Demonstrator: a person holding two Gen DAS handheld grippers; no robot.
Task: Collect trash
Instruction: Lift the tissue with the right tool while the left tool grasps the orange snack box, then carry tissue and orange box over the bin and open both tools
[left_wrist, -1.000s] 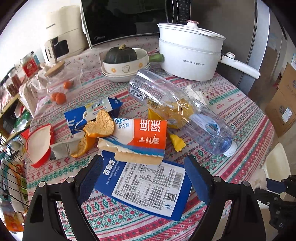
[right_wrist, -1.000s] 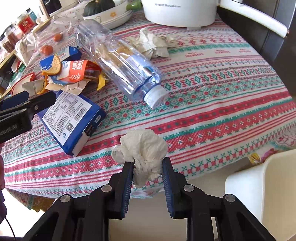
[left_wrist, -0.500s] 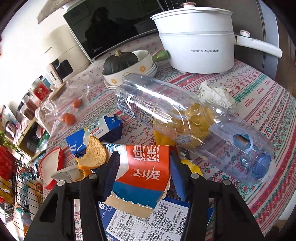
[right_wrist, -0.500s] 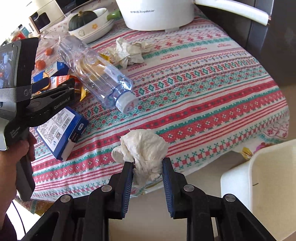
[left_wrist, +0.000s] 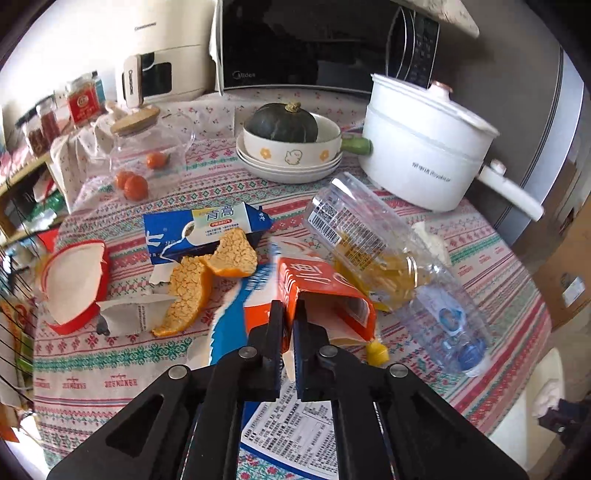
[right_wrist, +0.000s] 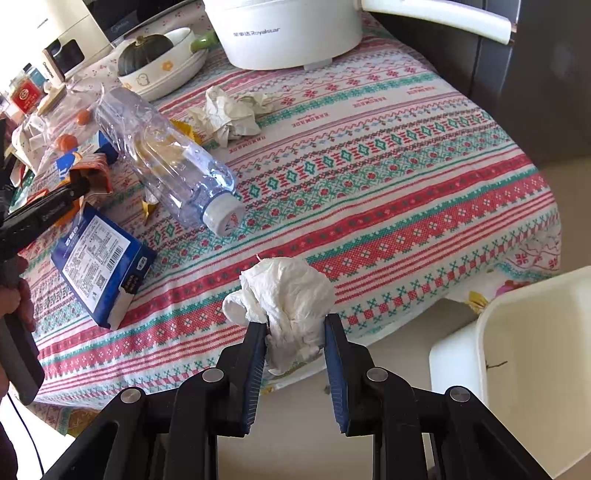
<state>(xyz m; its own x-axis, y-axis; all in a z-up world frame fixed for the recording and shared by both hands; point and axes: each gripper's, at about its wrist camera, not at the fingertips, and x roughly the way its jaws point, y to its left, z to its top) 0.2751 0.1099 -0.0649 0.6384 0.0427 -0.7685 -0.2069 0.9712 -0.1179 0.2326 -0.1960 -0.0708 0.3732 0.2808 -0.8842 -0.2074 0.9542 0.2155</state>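
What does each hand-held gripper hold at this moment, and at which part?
The left hand-held gripper is shut on the orange carton, pinching one wall at its open end. The right hand-held gripper holds the crumpled tissue by its lower part.

Wrist views, angled down, sharing bottle (left_wrist: 391, 258)

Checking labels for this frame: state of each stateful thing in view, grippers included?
left gripper: shut on orange carton
orange carton: flattened, end torn open
right gripper: shut on tissue wad
tissue wad: crumpled, held off the table
plastic bottle: on its side, capped
white pot: lid on
white bin: open
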